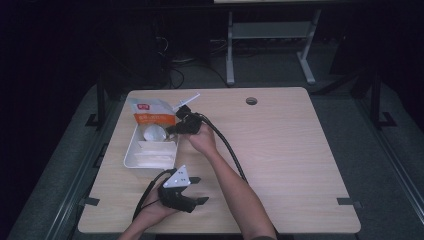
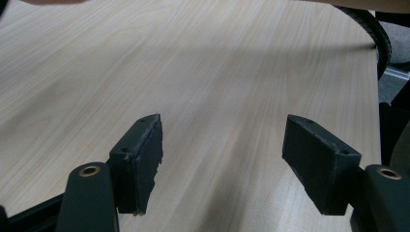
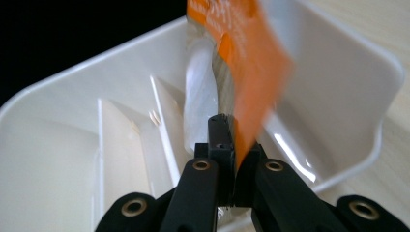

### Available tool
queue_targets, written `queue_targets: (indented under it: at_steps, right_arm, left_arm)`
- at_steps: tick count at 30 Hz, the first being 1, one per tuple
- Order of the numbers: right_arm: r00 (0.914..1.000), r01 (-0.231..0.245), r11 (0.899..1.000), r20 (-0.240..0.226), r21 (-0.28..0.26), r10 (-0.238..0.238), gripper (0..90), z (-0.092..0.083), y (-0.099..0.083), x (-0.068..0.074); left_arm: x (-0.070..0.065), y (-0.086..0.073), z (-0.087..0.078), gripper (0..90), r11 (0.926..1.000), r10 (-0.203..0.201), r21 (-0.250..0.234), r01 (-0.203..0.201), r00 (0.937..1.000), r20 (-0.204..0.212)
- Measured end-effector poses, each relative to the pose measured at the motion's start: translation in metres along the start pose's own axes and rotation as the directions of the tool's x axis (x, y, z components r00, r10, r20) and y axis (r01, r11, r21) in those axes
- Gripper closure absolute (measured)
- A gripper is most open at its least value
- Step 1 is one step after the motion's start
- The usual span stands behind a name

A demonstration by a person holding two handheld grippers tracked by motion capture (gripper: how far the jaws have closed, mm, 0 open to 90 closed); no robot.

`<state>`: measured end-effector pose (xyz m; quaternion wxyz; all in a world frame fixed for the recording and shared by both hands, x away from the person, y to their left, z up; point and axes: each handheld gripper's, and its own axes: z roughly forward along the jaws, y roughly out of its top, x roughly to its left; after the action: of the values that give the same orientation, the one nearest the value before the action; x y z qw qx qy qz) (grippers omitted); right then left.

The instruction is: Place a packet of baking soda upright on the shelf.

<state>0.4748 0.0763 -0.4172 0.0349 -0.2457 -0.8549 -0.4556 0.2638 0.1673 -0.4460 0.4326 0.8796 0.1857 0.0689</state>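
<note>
An orange and white snack bag [image 1: 150, 113] hangs over the far end of a white divided tray [image 1: 131, 155] at the table's left. My right gripper [image 1: 176, 125] is shut on the bag's edge; in the right gripper view the orange bag [image 3: 251, 58] rises from between the closed jaws over the tray [image 3: 58, 145], and it is blurred. My left gripper [image 1: 200, 190] rests near the table's front edge, open, with bare wood between its fingers [image 2: 140, 154].
The wooden table [image 1: 290, 150] stretches to the right, with a round cable hole [image 1: 251, 101] near its far edge. A black cable [image 1: 230, 150] trails along the right forearm. A white desk frame [image 1: 270, 35] stands on the floor beyond.
</note>
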Motion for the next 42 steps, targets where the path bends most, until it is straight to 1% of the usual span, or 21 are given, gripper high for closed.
queue_targets:
  at_steps: [1,4,8,11,12,13,18,23,28,31,35,42]
  right_arm:
    - [1.0000,-0.005,1.000,0.005,0.006,0.005,89.6,0.001,-0.004,-0.001]
    - [0.9998,-0.003,1.000,0.017,0.015,0.002,89.6,0.004,-0.008,-0.002]
    - [0.9998,-0.016,1.000,0.008,0.019,0.016,89.1,0.004,-0.008,-0.004]
    - [0.9999,-0.015,1.000,0.006,0.016,0.015,84.1,0.002,-0.007,-0.004]
    - [0.9999,-0.015,1.000,0.006,0.016,0.015,84.1,0.002,-0.007,-0.004]
    - [0.9999,-0.012,1.000,0.013,0.017,0.011,81.3,0.001,-0.006,-0.003]
    - [0.9998,-0.017,1.000,-0.002,-0.010,0.017,78.7,-0.006,-0.007,-0.004]
    - [0.9996,-0.027,1.000,-0.007,-0.014,0.027,75.3,-0.012,-0.008,-0.006]
    - [0.9997,-0.021,1.000,-0.016,-0.017,0.020,72.1,-0.017,-0.008,-0.005]
    - [0.9996,-0.017,1.000,-0.023,-0.025,0.016,70.0,-0.025,-0.009,-0.005]
    - [0.9994,-0.023,0.999,-0.026,-0.031,0.022,67.3,-0.034,-0.011,-0.005]
    - [0.9992,-0.028,0.999,-0.029,-0.045,0.026,62.6,-0.045,-0.016,-0.008]
  left_arm:
    - [0.000,0.000,0.000,30.4,1.0000,0.001,0.000,-0.001,1.0000,0.000]
    - [0.000,0.000,0.001,30.4,1.0000,-0.001,0.004,0.001,1.0000,0.002]
    - [-0.001,0.000,0.002,30.4,1.0000,0.003,0.008,-0.003,1.0000,0.004]
    - [-0.001,0.000,0.002,30.4,1.0000,0.001,0.009,-0.002,1.0000,0.003]
    - [0.000,0.000,0.003,30.4,1.0000,0.002,0.009,-0.002,1.0000,0.004]
    - [0.000,0.000,0.003,30.4,1.0000,0.002,0.010,-0.002,1.0000,0.004]
    - [0.000,0.000,0.003,30.4,1.0000,0.002,0.008,-0.002,1.0000,0.004]
    - [0.000,0.000,0.003,30.4,1.0000,0.001,0.008,-0.001,1.0000,0.000]
    - [0.001,0.000,0.003,30.3,1.0000,-0.003,0.008,0.003,1.0000,-0.001]
    - [0.002,0.000,0.003,30.1,1.0000,-0.005,0.008,0.005,1.0000,-0.004]
    - [0.002,0.000,0.004,29.7,0.9999,-0.008,0.008,0.008,0.9999,-0.006]
    - [0.003,0.000,0.003,29.1,0.9999,-0.011,0.008,0.011,0.9999,-0.011]
